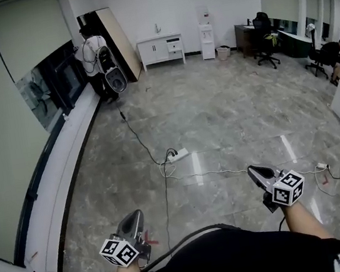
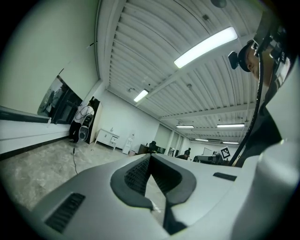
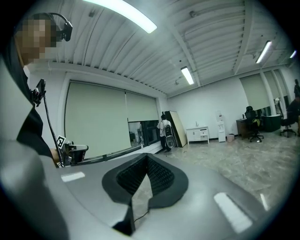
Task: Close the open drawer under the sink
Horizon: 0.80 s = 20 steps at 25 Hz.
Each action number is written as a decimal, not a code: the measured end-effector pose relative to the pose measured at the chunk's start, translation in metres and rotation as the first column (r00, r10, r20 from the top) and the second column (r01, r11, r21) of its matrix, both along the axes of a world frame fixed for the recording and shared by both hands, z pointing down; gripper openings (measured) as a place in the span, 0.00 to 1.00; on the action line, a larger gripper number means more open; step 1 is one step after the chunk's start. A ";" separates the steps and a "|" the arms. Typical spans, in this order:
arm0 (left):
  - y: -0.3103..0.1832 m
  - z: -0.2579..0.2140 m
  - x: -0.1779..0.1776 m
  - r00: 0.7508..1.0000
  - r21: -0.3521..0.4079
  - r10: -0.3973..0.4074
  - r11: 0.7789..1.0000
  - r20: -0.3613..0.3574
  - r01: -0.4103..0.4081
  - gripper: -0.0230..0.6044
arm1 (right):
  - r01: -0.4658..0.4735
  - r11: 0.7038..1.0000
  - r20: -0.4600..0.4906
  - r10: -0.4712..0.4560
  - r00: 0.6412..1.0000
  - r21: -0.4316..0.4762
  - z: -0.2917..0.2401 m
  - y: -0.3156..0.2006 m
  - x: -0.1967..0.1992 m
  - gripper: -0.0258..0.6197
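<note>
the step in hand is only the approach, i judge. the white sink cabinet [image 1: 158, 50] stands against the far wall, well apart from both grippers, and its drawer [image 1: 174, 46] is too small from here for me to tell how far it sticks out. the left gripper [image 1: 133, 215] and right gripper [image 1: 254, 170] hang low by the body, each with its fingers closed together on nothing. next i need to cross the floor [image 1: 230, 117], step past the cable [image 1: 162, 171], and push the drawer front in.
</note>
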State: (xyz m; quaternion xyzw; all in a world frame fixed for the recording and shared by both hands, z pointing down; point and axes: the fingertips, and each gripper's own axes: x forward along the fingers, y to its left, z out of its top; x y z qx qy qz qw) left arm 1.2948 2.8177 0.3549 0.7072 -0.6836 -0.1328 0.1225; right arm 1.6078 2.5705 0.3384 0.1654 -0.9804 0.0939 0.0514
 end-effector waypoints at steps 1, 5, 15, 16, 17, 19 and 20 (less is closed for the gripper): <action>-0.016 -0.003 0.003 1.000 0.009 -0.008 1.000 0.010 0.008 0.03 | 0.013 1.000 0.002 -0.013 1.000 0.008 -0.002 -0.018 0.000 0.04; -0.080 -0.013 0.016 0.999 0.031 -0.040 0.999 0.003 0.040 0.03 | 0.048 0.999 0.016 -0.048 0.999 0.020 -0.007 -0.088 0.001 0.04; -0.205 -0.003 -0.013 1.000 -0.013 -0.012 1.000 -0.024 0.012 0.03 | 0.021 0.999 -0.017 -0.022 1.000 -0.043 0.016 -0.209 -0.021 0.04; -0.218 0.000 -0.024 0.999 -0.013 -0.007 1.000 -0.034 0.006 0.03 | 0.011 0.999 -0.022 -0.012 1.000 -0.047 0.019 -0.220 -0.029 0.04; -0.231 0.003 -0.034 0.999 -0.013 0.003 1.000 -0.042 -0.003 0.03 | -0.001 0.999 -0.025 -0.001 1.000 -0.050 0.021 -0.230 -0.037 0.04; -0.257 0.008 -0.056 0.998 -0.017 0.028 0.999 -0.048 -0.029 0.03 | -0.025 0.998 -0.026 0.024 0.999 -0.050 0.023 -0.251 -0.056 0.04; -0.271 0.008 -0.070 0.998 -0.017 0.041 0.999 -0.049 -0.042 0.03 | -0.038 0.998 -0.027 0.037 0.999 -0.047 0.022 -0.262 -0.069 0.04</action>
